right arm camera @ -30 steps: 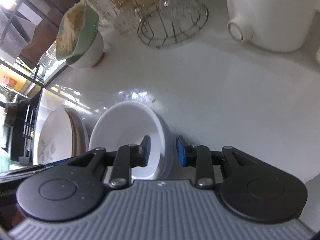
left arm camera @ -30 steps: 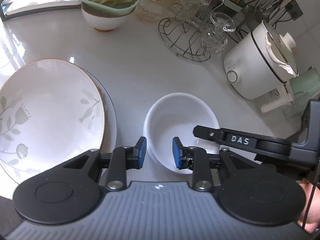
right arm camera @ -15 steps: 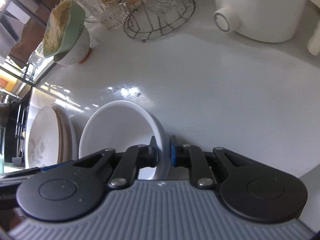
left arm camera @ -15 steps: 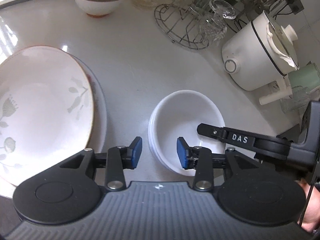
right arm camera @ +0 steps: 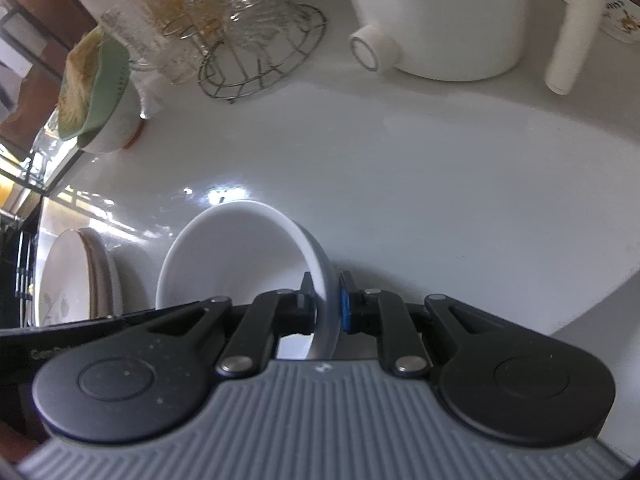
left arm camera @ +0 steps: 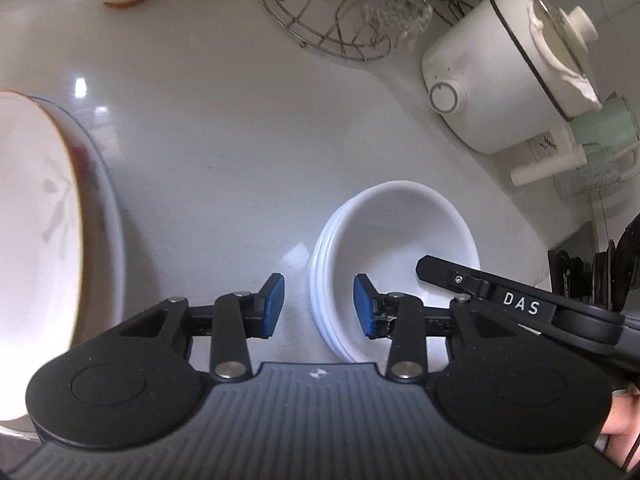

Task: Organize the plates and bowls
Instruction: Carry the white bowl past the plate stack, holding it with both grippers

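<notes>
A stack of white bowls sits on the white counter just ahead of both grippers. My left gripper is open, and the stack's left rim stands between its blue pads without touching them. My right gripper is shut on the right rim of the bowls, and one of its black fingers reaches over the rim in the left wrist view. A stack of plates, the top one white with a leaf pattern, lies to the left, and shows again as plates in the right wrist view.
At the back right are a white electric pot and a pale green mug. A wire rack with glasses stands at the back. A bowl topped by a green strainer of noodles is at the back left. A person's hand shows at the lower right.
My right gripper has closed on the bowls' right rim. My left gripper has widened and dropped closer to the counter, and now straddles the left rim. The plates have slid left in view.
</notes>
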